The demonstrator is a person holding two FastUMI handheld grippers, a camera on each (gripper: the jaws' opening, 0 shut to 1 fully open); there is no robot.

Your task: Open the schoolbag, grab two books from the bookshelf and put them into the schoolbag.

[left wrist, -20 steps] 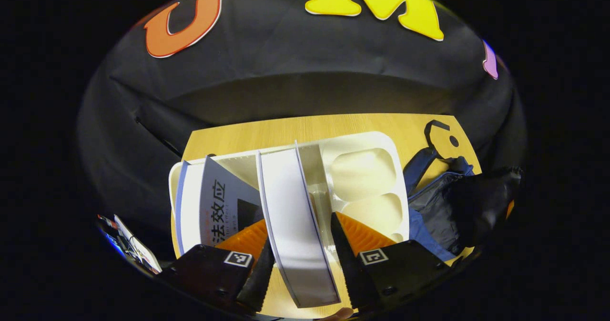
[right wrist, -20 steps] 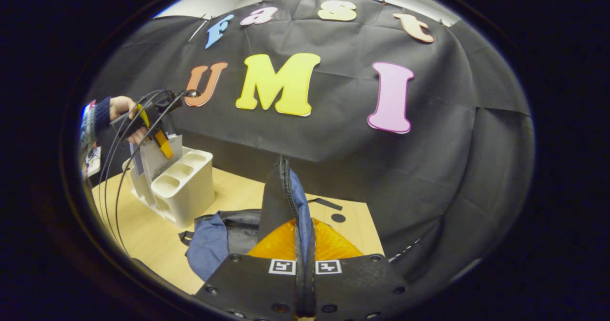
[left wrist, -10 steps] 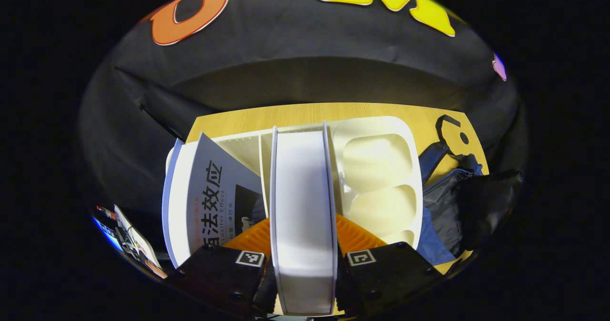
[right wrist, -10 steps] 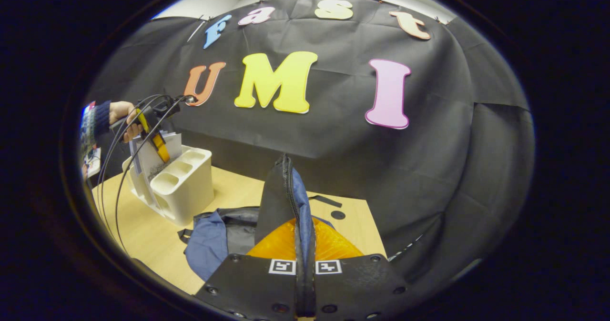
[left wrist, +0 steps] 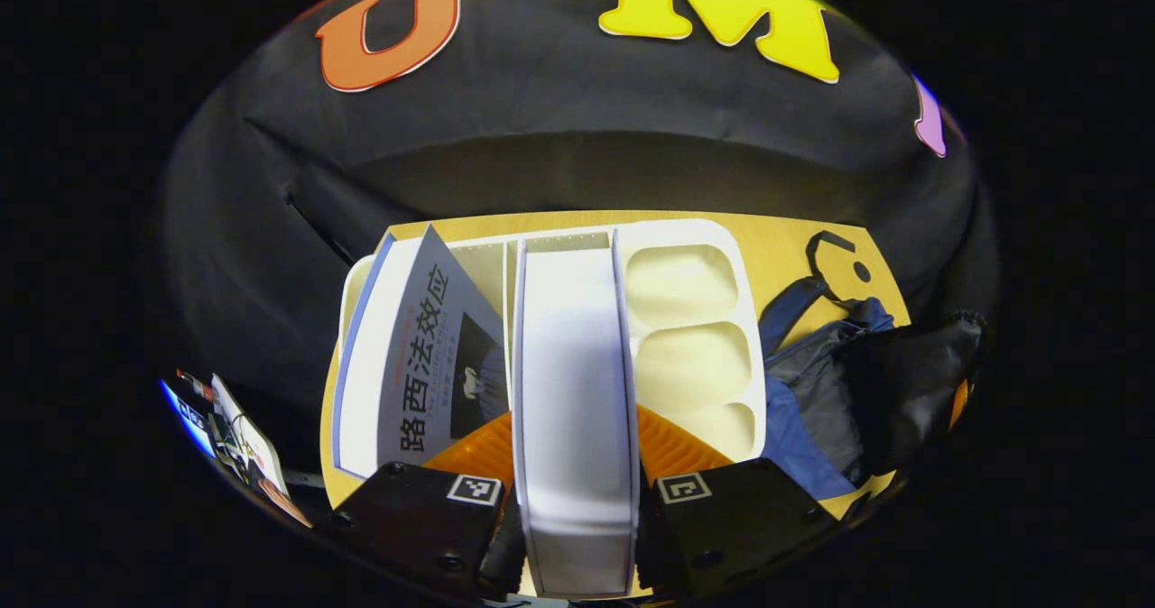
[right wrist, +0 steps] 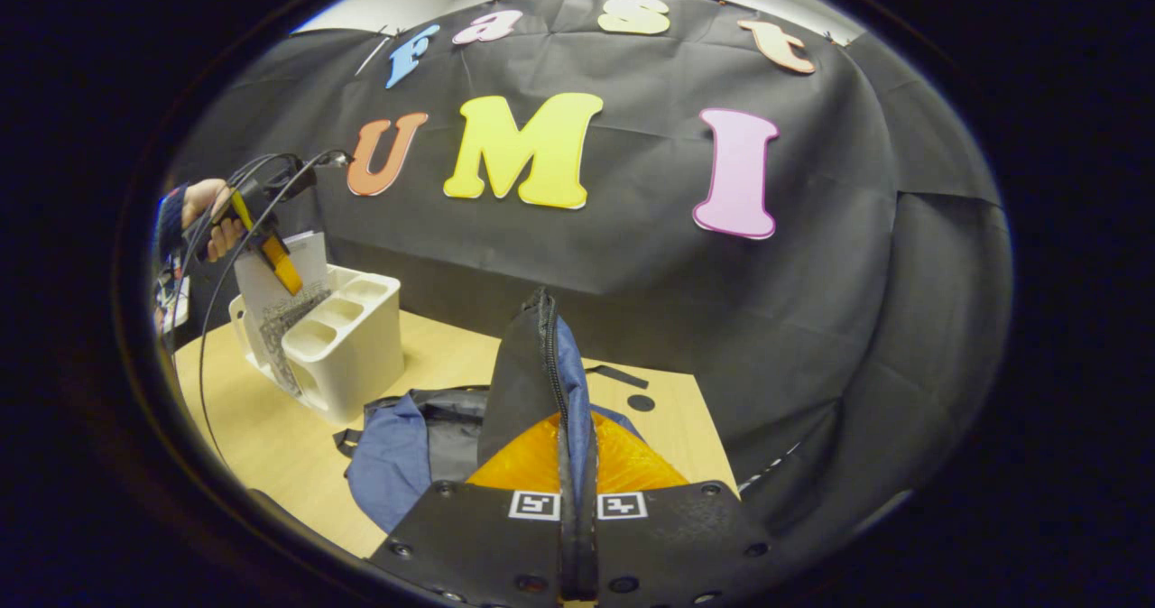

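Note:
In the left gripper view my left gripper [left wrist: 575,518] is shut on a white book [left wrist: 573,391], whose edge runs up between the fingers, above the white bookshelf [left wrist: 690,229]. A second book [left wrist: 424,355] with a grey cover leans in the shelf to its left. The blue and black schoolbag [left wrist: 839,382] lies to the right on the wooden table [left wrist: 776,238]. In the right gripper view my right gripper [right wrist: 577,509] is shut on the schoolbag's zipper flap [right wrist: 541,364], holding it upright. Far left there, a hand holds the left gripper [right wrist: 271,252] with the white book [right wrist: 271,288] over the bookshelf [right wrist: 347,346].
The bookshelf has several empty rounded compartments [left wrist: 690,337] on its right side. A black strap with a buckle [left wrist: 835,256] lies on the table behind the bag. Cables [right wrist: 217,319] hang from the left gripper. Small items [left wrist: 239,437] sit beyond the table's left edge.
The left gripper closed on the white book and has lifted it upward out of the shelf. The right gripper keeps holding the bag flap, barely moved.

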